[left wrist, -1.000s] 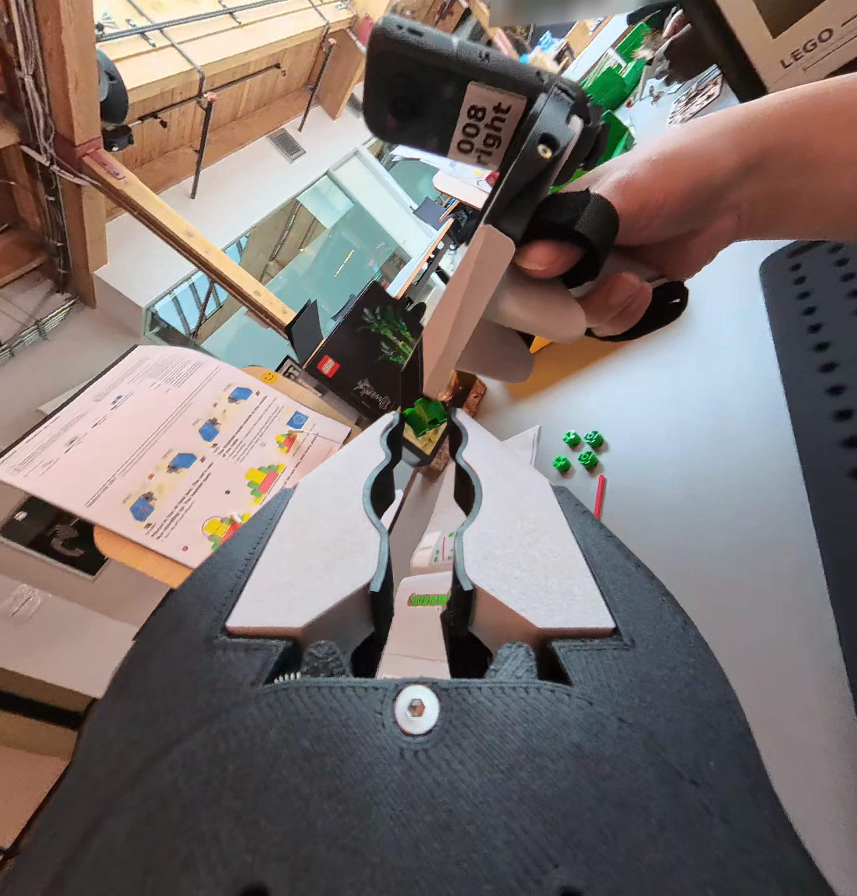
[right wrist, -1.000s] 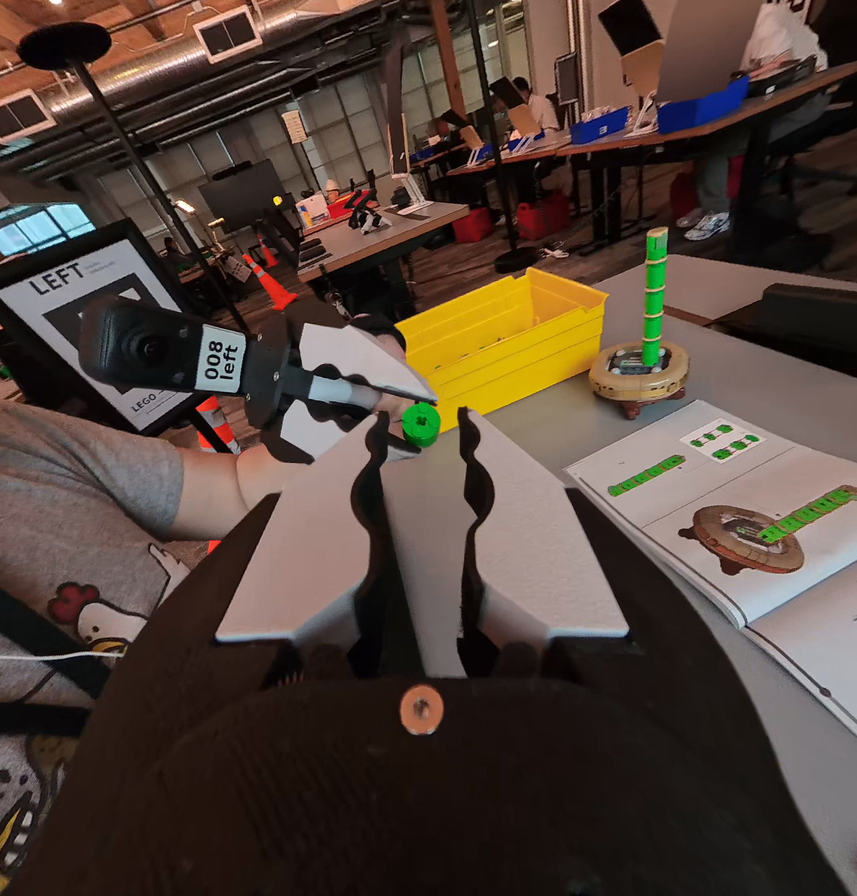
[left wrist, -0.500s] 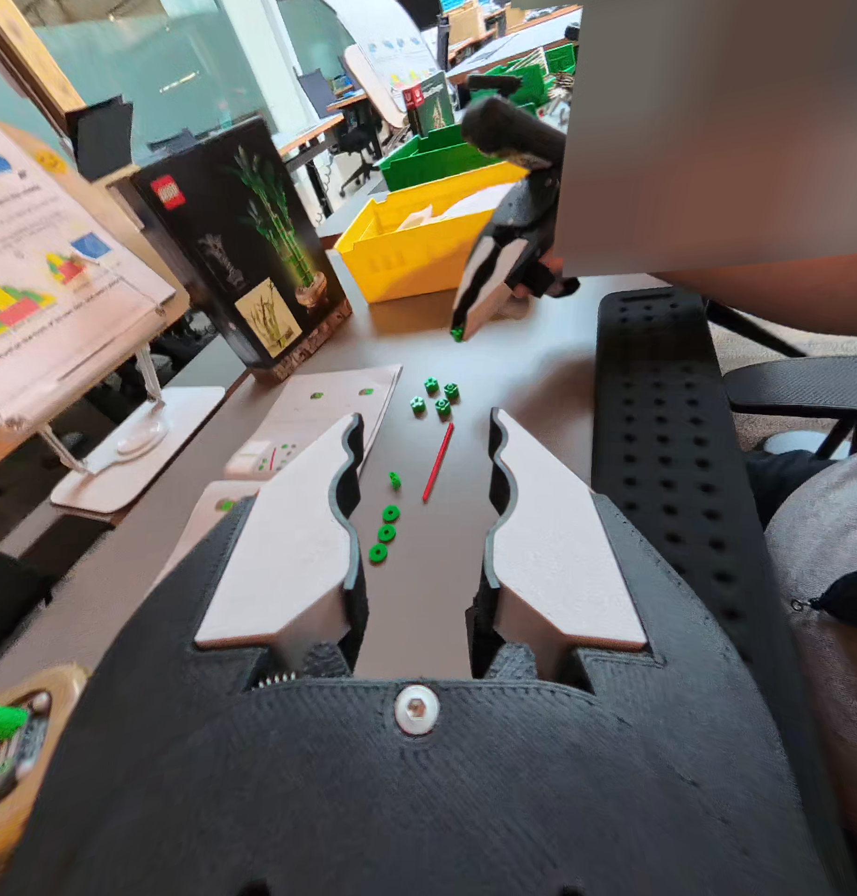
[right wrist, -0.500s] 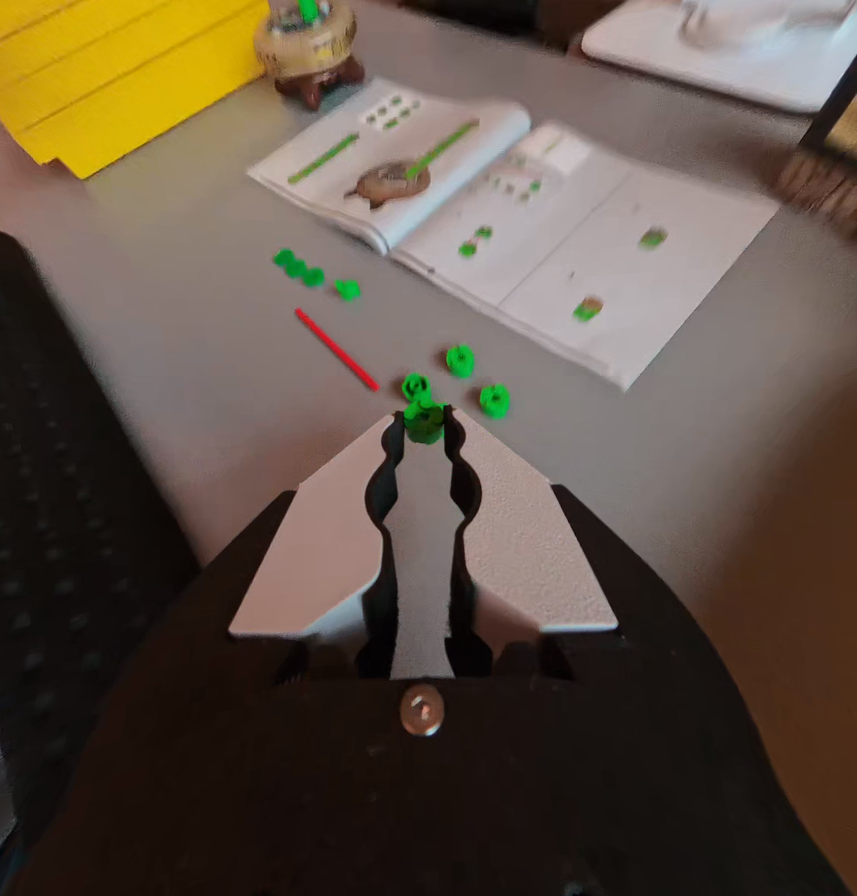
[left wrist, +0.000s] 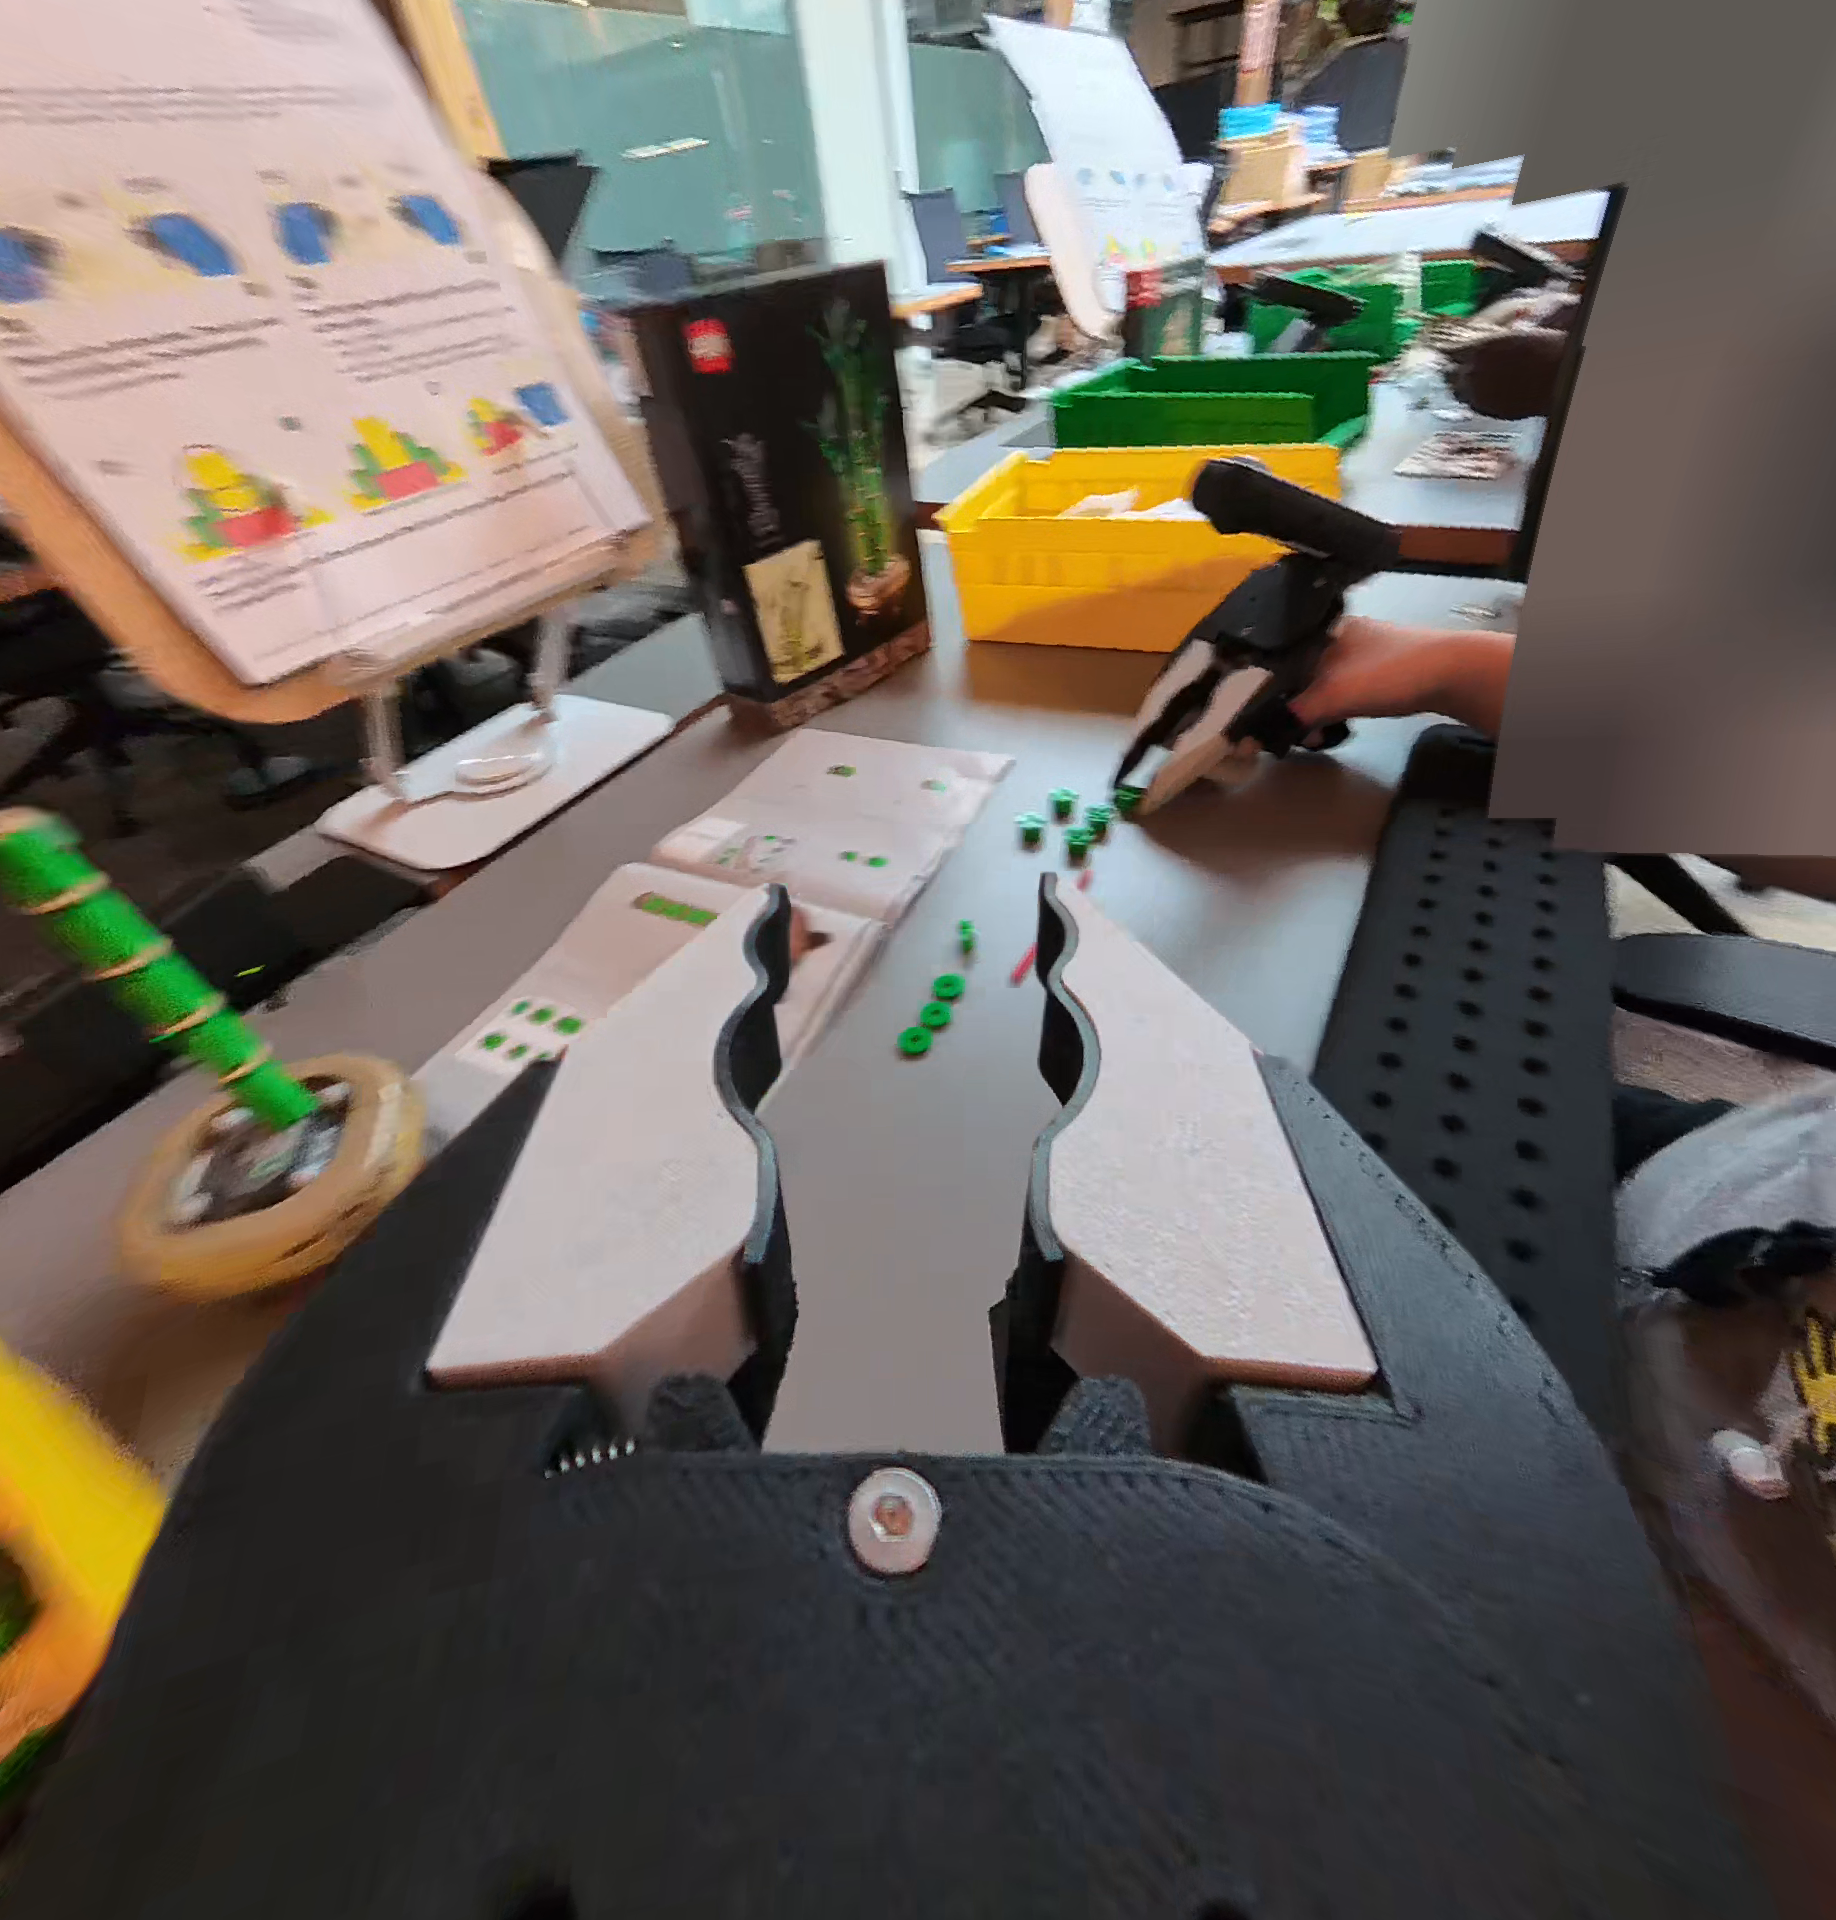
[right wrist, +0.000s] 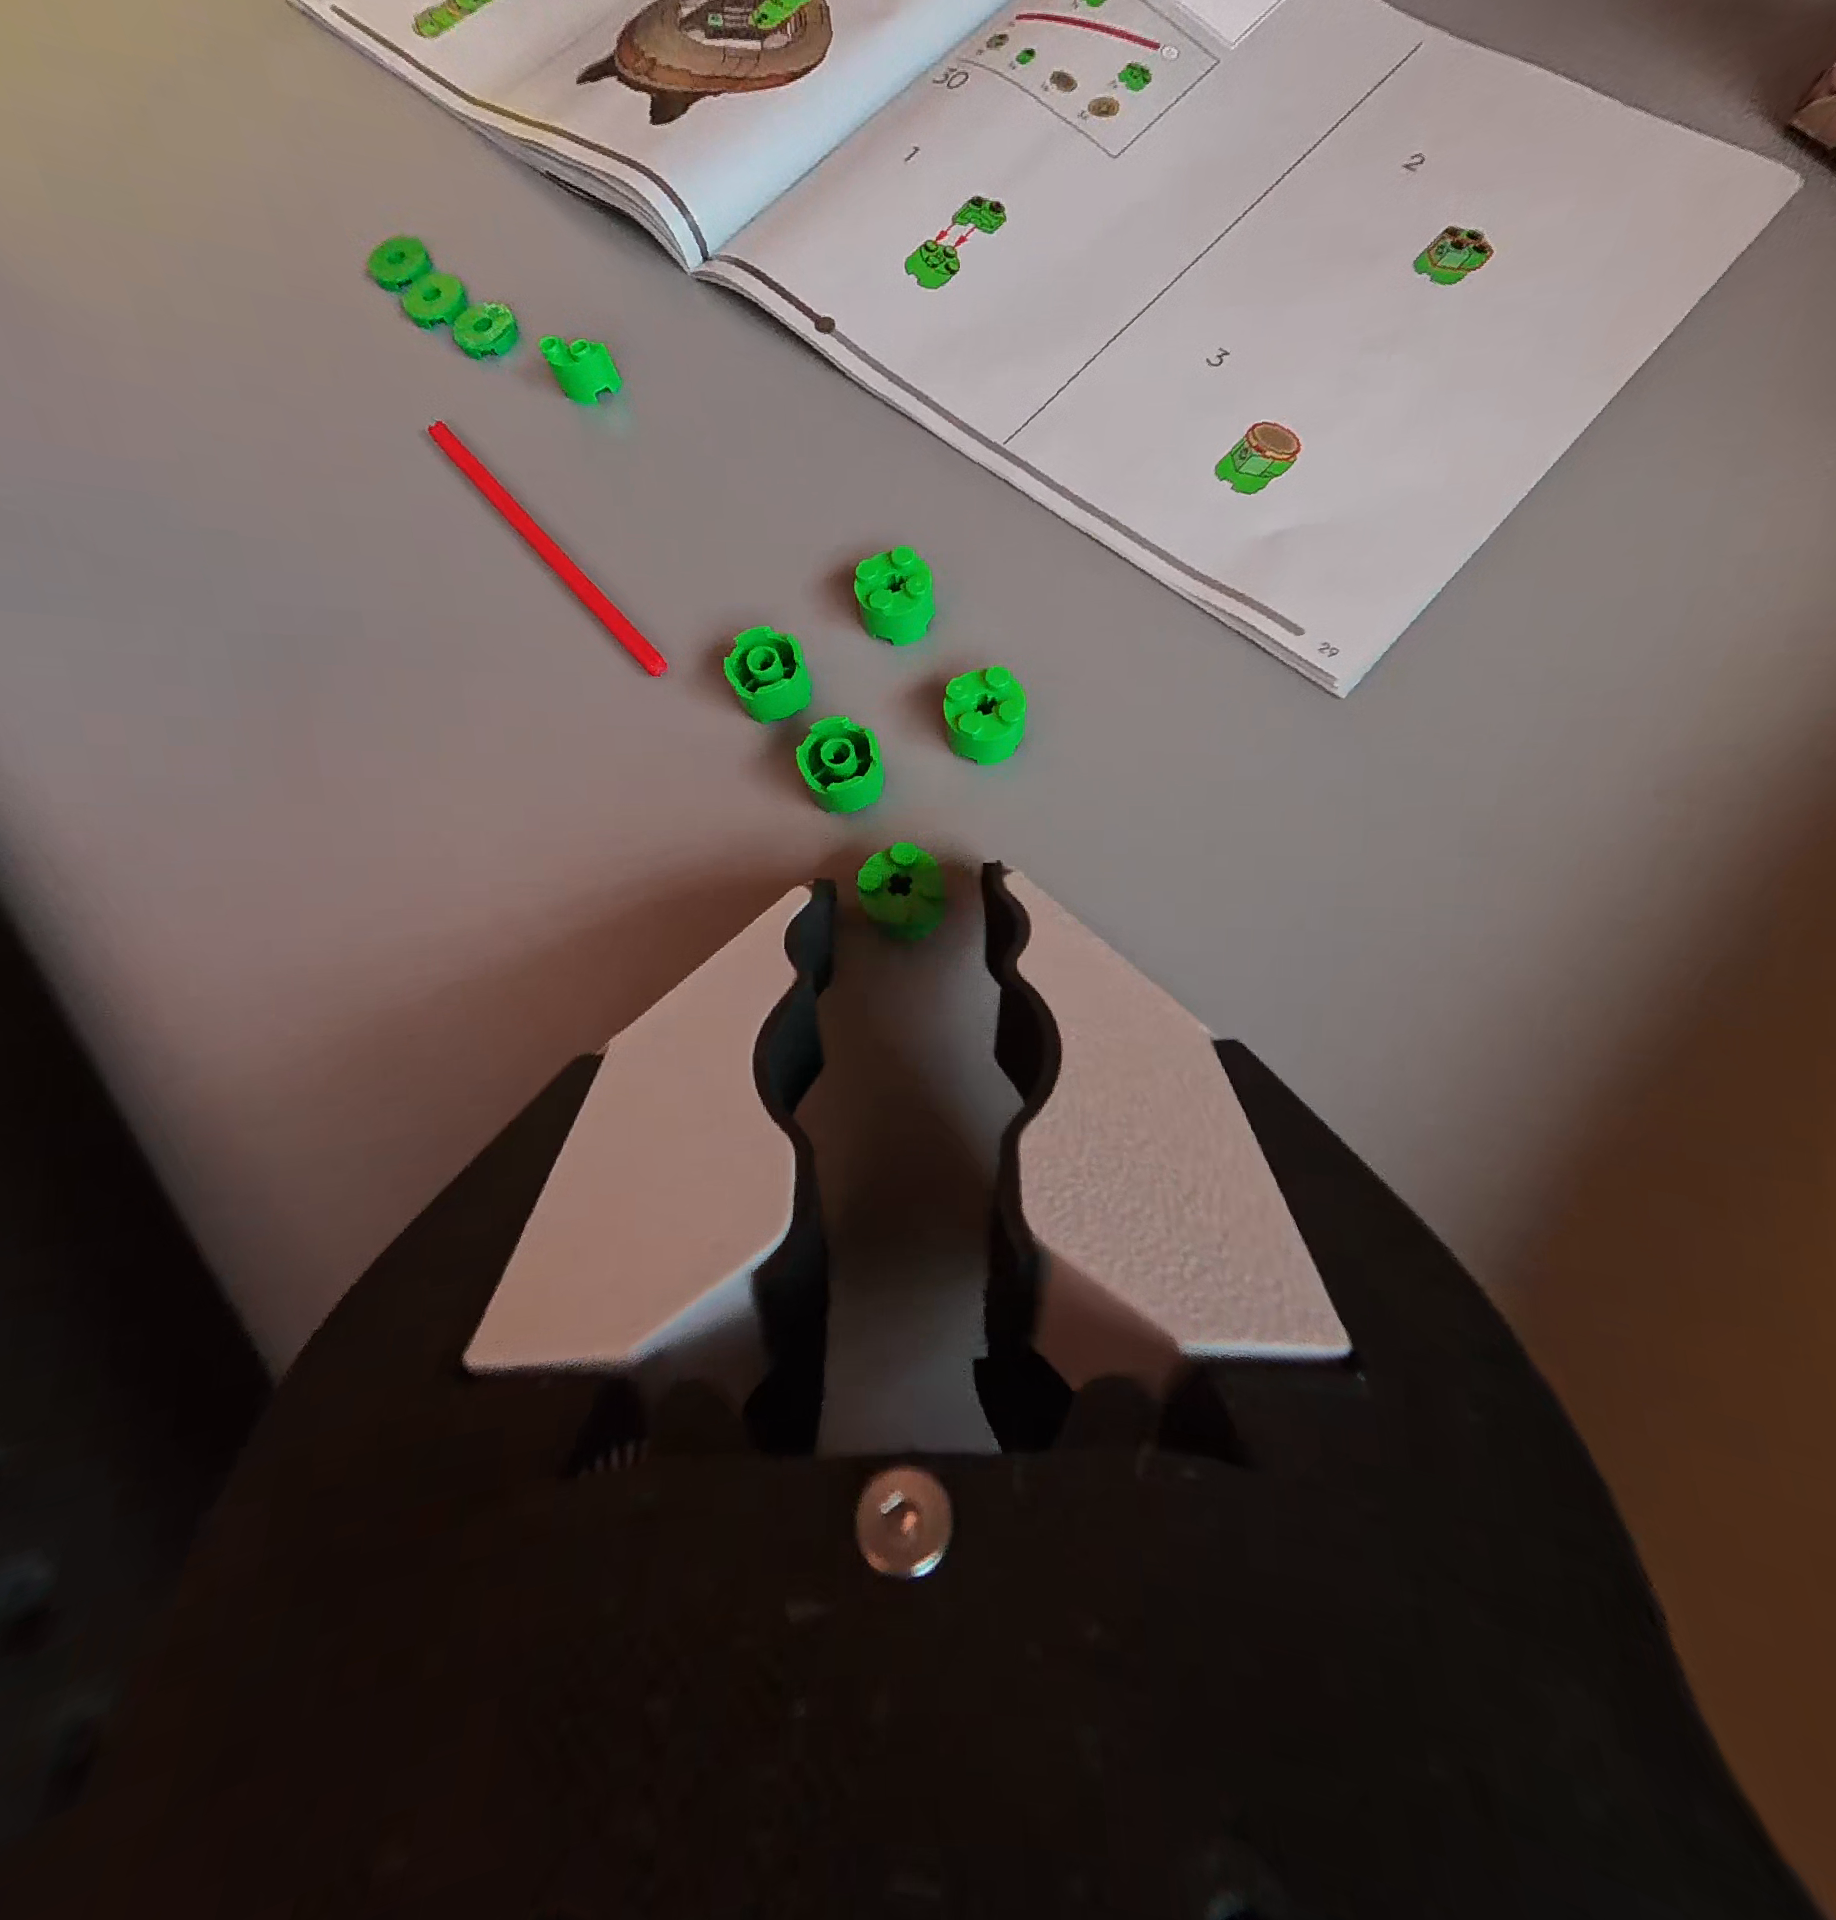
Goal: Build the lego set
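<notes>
- Right gripper (right wrist: pixel 901 878): jaws apart, a green round brick (right wrist: pixel 899 891) standing loose between the tips on the counter (right wrist: pixel 1309 935) — apparently a set-down or pick-up step.
- Four more bricks (right wrist: pixel 839 764) at 12 o'clock, red rod (right wrist: pixel 546 548) at 11; next comes choosing a piece.
- Left gripper (left wrist: pixel 906 904): jaws apart, empty; bamboo model (left wrist: pixel 259 1153) at 9 o'clock, blurred.

The right gripper (right wrist: pixel 901 878) hangs low over the grey table (right wrist: pixel 1309 883), jaws parted, a green round brick (right wrist: pixel 900 891) sitting between the fingertips; it seems to touch neither. Four more round bricks (right wrist: pixel 839 764) cluster just beyond, a red rod (right wrist: pixel 546 548) lies to their left, and the open instruction booklet (right wrist: pixel 1309 343) farther off.
</notes>
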The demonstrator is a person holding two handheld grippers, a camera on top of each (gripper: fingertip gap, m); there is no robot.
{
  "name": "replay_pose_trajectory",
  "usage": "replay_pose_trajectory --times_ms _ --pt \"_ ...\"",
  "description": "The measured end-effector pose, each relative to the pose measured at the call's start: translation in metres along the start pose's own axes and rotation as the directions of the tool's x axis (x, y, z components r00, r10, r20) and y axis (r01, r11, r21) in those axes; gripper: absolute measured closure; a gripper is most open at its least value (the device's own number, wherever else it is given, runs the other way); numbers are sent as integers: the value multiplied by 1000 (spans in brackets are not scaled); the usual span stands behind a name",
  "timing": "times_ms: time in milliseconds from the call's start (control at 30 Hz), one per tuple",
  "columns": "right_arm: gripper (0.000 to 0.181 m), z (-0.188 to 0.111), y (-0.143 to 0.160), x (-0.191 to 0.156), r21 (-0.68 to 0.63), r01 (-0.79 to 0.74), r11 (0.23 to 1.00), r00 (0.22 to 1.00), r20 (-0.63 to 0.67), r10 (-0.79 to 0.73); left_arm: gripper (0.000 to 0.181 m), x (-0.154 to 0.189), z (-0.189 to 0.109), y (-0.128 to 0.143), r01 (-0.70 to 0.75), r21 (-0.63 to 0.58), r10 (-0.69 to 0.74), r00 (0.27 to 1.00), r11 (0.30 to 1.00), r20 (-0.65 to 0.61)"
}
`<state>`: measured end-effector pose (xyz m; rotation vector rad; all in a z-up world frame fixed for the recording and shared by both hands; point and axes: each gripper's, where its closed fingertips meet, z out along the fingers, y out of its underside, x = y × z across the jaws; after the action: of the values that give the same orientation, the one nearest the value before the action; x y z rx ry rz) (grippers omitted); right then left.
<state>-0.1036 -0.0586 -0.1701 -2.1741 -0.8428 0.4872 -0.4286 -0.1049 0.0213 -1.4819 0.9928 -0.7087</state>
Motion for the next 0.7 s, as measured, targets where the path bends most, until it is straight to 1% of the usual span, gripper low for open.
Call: replay_pose_trajectory --times_ms 67,133,167,200,233,300,333,400,467,533,633,700 --pt "149 -8 -7 -1 57 11 998 1000 -4 -11 137 -31 -34 -10 10 17 -12 995 1000 95" --pt "148 -21 -18 0 146 9 989 1000 -16 -7 138 -71 -72 -17 -2 -14 5 978 1000 210" --pt "148 -27 -24 0 193 4 981 1000 -18 -1 138 -94 -91 -16 -26 -62 42 960 998 278" --pt "148 -34 -30 1 238 0 971 1000 -18 4 139 -116 -107 -9 -51 -140 95 940 989 328" --pt "148 -40 -34 2 277 -3 961 1000 -20 9 139 -136 -121 3 -58 -238 143 924 970 356" --pt "148 -48 -41 4 320 -11 947 1000 -22 19 138 -165 -140 34 -30 -418 196 912 908 360" --pt "148 -50 -44 5 329 -14 944 999 -24 23 135 -174 -144 49 -14 -470 200 917 882 347" --pt "148 -54 -49 7 330 -14 944 999 -28 25 141 -185 -142 73 5 -519 190 928 855 321" --pt "148 -56 -54 7 314 -11 949 1000 -23 19 140 -188 -133 98 28 -548 152 948 836 279" --pt "148 -58 -61 6 296 7 955 1000 -27 1 139 -191 -122 123 45 -597 123 964 801 237" --pt "148 -63 -73 4 289 39 957 999 -45 -28 140 -190 -106 158 1 -669 124 982 744 139" --pt "149 -66 -81 0 292 50 955 998 -46 -38 147 -185 -95 174 -29 -686 103 992 727 67"
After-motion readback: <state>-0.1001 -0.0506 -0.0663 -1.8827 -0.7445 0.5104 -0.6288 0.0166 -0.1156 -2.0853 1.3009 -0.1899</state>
